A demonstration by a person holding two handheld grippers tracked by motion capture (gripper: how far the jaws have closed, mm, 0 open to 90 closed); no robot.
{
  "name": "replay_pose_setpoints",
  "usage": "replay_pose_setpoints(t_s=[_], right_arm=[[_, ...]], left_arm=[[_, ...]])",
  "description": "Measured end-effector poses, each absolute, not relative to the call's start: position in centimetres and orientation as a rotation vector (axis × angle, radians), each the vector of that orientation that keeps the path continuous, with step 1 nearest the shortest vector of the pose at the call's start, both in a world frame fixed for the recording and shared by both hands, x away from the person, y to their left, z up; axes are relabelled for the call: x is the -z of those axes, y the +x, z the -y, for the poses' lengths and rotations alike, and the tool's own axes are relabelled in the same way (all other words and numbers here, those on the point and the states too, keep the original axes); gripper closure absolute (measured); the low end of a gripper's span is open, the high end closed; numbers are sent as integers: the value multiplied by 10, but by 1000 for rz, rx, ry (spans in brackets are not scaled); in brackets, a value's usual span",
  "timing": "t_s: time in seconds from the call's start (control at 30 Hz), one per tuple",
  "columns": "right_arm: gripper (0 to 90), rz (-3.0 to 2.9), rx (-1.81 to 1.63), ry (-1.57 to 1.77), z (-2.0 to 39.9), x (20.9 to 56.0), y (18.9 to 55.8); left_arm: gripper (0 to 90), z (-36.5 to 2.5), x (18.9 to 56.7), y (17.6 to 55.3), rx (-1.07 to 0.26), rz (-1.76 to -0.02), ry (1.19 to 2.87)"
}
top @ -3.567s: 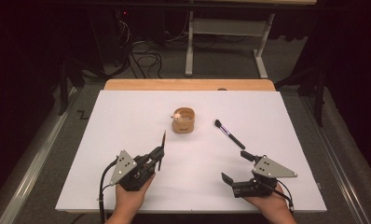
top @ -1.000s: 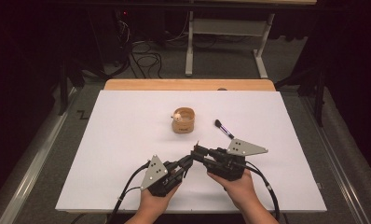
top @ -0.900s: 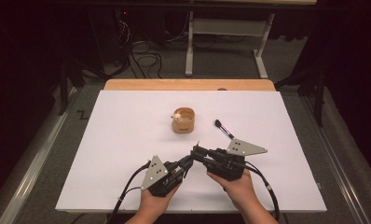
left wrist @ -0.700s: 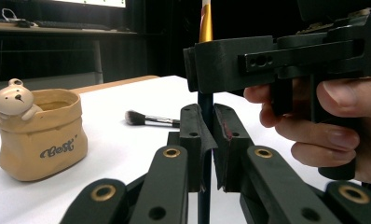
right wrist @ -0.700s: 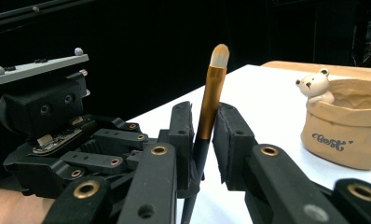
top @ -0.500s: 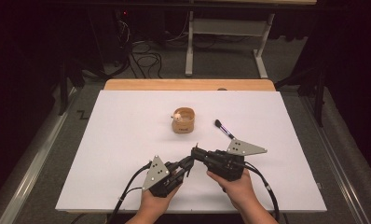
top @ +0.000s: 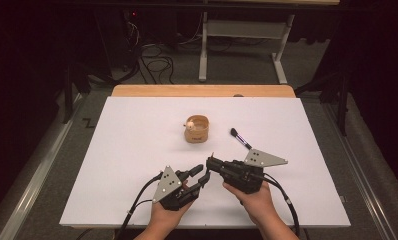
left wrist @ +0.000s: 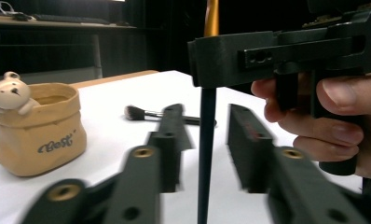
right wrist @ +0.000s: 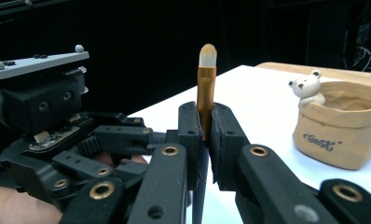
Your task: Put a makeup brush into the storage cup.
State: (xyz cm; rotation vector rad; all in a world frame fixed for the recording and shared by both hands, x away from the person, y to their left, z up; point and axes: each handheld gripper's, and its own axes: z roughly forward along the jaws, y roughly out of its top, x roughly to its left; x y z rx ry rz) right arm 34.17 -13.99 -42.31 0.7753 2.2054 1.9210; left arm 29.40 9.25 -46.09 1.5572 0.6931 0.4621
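Both grippers meet on the near side of the little tan pot (top: 197, 130), the one with a bear figure on its rim, which stands about mid-table on the white table (top: 137, 130). The right gripper (right wrist: 203, 126) has its jaws pressed tight on a slim brush (right wrist: 206, 79) with a gold ferrule and pale bristle tip, held upright with the bristles on top and its dark handle running down below the pads. The left gripper (left wrist: 203, 128) sits just opposite, its jaws either side of that dark handle (left wrist: 206, 154) but standing off it; they have just been opening, and a gap shows on both sides of the stick. From above, the two tools nearly touch nose to nose in front of the pot, though the brush itself is too thin to pick out there, so I can't swear to its exact lean. A second brush (top: 241, 139), black with a dark fluffy head, lies flat on the table just to the right of the pot, well apart from either gripper's jaws.
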Motion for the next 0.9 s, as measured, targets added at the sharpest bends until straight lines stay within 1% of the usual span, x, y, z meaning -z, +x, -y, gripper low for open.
replay_pose_setpoints(t_s=[0.07, 0.1, 0.3, 0.37, 0.47, 0.5, 0.63, 0.67, 0.73, 0.9], right_arm=[[853, -2202, -1916, 779, 141, 423, 342], [853, -2188, -1911, 784, 143, 422, 342], [852, -2162, -1898, 807, 151, 422, 344], [852, -2158, -1897, 805, 154, 422, 345], [852, -2147, -1895, 805, 157, 420, 345], [852, -2138, -1895, 808, 159, 420, 345], [852, -2122, -1897, 814, 162, 418, 346], [852, -2112, -1900, 818, 163, 417, 346], [852, -2109, -1905, 816, 164, 417, 347], [851, -2092, -1907, 823, 168, 416, 348]], left_arm=[[581, -93, 460, 294, -465, -698, 1557], [539, -96, 459, 294, -464, -707, 1554], [472, -101, 457, 299, -462, -750, 1584], [470, -106, 457, 301, -452, -763, 1607], [456, -112, 456, 301, -481, -767, 1635], [441, -120, 456, 300, -507, -776, 1655], [410, -133, 456, 299, -537, -794, 1686], [402, -141, 455, 298, -553, -797, 1711], [397, -146, 455, 298, -559, -802, 1715], [367, -171, 457, 297, -574, -855, 1723]])
